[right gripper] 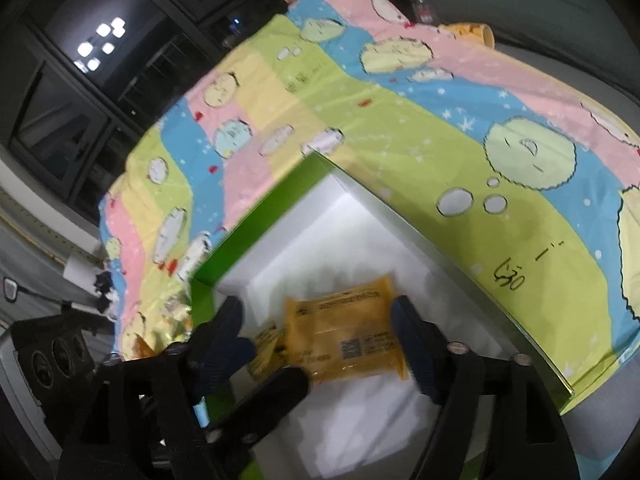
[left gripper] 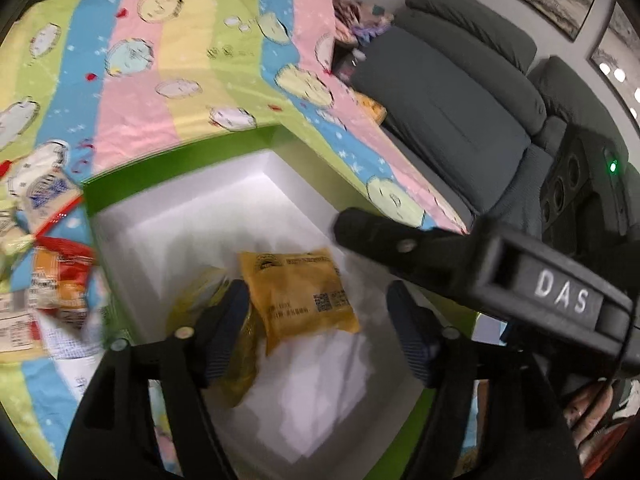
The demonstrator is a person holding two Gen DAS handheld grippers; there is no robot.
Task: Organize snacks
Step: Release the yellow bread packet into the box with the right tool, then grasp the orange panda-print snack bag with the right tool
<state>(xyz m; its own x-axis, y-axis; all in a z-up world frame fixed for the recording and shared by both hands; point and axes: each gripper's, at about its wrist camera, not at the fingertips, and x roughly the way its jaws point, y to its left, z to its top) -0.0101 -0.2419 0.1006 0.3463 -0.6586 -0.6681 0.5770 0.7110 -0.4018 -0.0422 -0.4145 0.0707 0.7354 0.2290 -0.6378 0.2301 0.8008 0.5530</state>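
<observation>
A green box with a white inside (left gripper: 180,208) (right gripper: 256,216) stands on a pastel striped cloth. An orange-yellow snack packet (left gripper: 304,292) (right gripper: 348,340) lies flat in it, with a second yellow packet (left gripper: 216,292) (right gripper: 268,344) beside it, partly hidden by fingers. My left gripper (left gripper: 316,320) is open and empty above the box, over the packets. My right gripper (right gripper: 320,332) is open and empty above the same box, its fingers either side of the orange packet; its body shows in the left wrist view (left gripper: 500,272). Several loose snack packets (left gripper: 52,280) lie on the cloth left of the box.
The cloth (left gripper: 192,64) (right gripper: 440,128) covers a table. A dark grey recliner sofa (left gripper: 460,92) with a cup-holder console stands to the right. Folded fabrics (left gripper: 352,20) and a yellow cup (right gripper: 472,34) lie at the far edge. Dark windows (right gripper: 80,80) are behind.
</observation>
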